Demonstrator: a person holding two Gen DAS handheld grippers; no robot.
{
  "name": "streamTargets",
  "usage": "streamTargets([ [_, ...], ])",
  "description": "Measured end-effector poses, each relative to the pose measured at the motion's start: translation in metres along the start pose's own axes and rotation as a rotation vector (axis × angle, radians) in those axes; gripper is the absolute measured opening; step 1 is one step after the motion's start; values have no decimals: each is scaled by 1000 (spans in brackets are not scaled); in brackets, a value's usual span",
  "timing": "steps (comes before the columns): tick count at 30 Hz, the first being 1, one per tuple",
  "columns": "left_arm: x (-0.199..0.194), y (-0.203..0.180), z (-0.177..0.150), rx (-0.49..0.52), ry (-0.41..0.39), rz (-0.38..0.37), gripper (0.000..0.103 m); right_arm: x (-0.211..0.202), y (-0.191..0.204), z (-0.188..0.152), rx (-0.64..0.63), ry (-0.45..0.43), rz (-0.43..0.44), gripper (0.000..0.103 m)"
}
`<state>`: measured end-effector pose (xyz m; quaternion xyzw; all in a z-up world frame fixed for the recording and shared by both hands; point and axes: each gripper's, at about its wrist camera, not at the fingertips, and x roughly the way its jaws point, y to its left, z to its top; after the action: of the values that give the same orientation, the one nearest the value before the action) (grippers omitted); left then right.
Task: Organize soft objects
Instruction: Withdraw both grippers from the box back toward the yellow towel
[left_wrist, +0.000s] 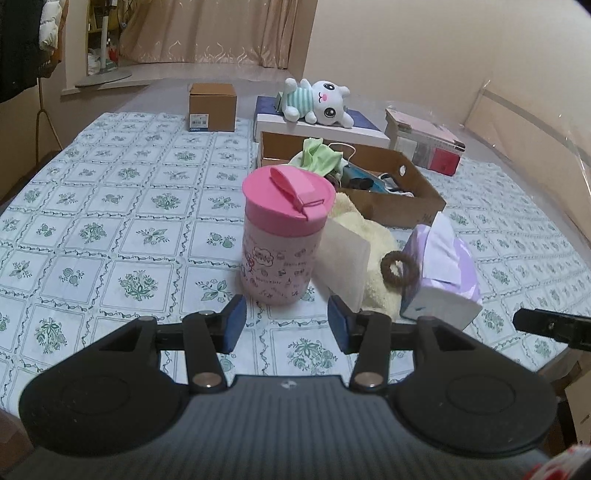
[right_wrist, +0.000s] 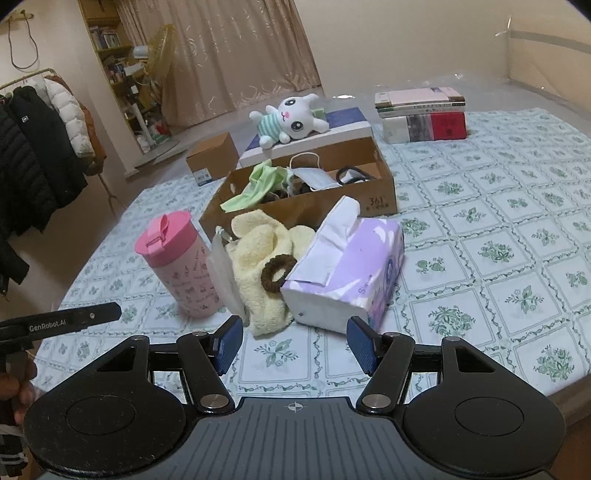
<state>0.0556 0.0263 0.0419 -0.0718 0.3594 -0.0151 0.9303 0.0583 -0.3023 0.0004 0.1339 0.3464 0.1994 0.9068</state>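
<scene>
— Now, how are the fingers held?

— Both pairs are spread wide and nothing is gripped. The left gripper (left_wrist: 287, 325) is aimed at the cup (left_wrist: 282, 236), seen just past its pads; the right gripper (right_wrist: 295, 345) is pointed at the gap between the towel (right_wrist: 260, 266) and the tissue pack (right_wrist: 351, 266).

— And where is the soft thing placed?

— The towel is crumpled on the cloth (right_wrist: 498, 236), wedged between cup and tissue pack, with a hair ring (right_wrist: 277, 272) lying on it and a clear bag (right_wrist: 221, 273) leaned at its left. Its long axis is run away from the fingers, toward the box (right_wrist: 306, 201) behind.

— Which hand is judged nearer?

— The right: the towel's near end is found just ahead and slightly left of its pads, while the left's path is blocked by the cup. A plush (right_wrist: 290, 122) is laid on a flat white box beyond, well apart
</scene>
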Motion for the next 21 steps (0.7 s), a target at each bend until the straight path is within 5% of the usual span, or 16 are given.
streamTargets([
  [21,17,-12,-7,31,39,-13,53,14,-5,0,-5,33,-4,62],
])
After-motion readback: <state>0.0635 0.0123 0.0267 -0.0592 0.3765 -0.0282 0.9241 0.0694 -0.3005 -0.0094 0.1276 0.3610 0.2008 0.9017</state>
